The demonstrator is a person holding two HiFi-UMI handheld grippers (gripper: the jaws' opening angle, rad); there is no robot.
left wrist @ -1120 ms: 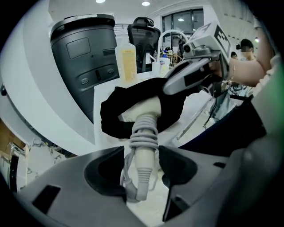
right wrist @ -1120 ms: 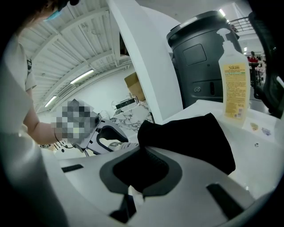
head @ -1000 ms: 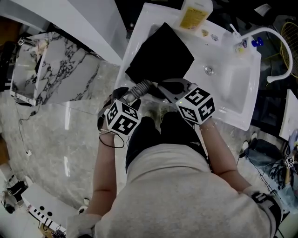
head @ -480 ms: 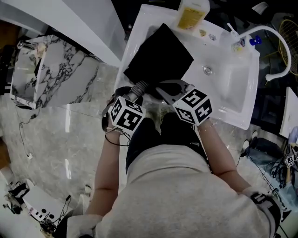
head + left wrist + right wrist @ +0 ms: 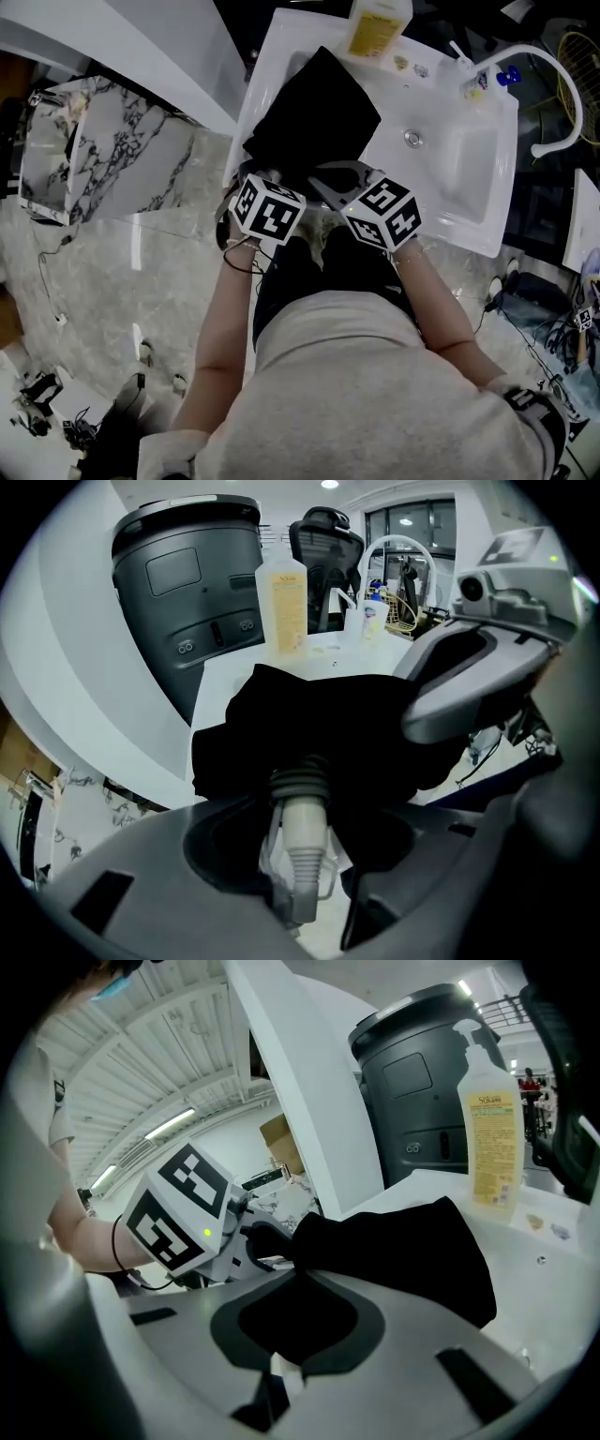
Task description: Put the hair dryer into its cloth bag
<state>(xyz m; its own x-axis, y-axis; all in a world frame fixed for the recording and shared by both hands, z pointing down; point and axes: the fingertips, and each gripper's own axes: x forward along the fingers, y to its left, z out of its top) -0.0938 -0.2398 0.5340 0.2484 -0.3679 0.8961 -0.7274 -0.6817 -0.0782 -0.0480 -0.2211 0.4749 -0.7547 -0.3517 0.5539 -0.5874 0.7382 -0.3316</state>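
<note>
The black cloth bag (image 5: 314, 117) lies on the white sink counter (image 5: 281, 42). Of the hair dryer, only a grey ribbed collar and a white ribbed cord sleeve (image 5: 302, 841) stick out of the bag's near opening; the rest is hidden inside the cloth. My left gripper (image 5: 300, 888) stands open around that sleeve, with gaps on both sides. In the head view the left gripper (image 5: 281, 186) sits at the bag's near edge, its marker cube covering the sleeve. My right gripper (image 5: 286, 1340) is shut on the bag's near hem and appears just to the right as the right gripper (image 5: 326, 183).
A clear pump bottle with a yellow label (image 5: 375, 23) stands at the counter's far edge. The basin with its drain (image 5: 412, 138), a small bottle (image 5: 478, 80) and a white curved faucet (image 5: 553, 94) lie to the right. A dark bin (image 5: 187, 583) stands behind the counter.
My left gripper has moved right and toward the bag, and now covers the ribbed cord end that showed beside it earlier. The right gripper and the bag have stayed in place.
</note>
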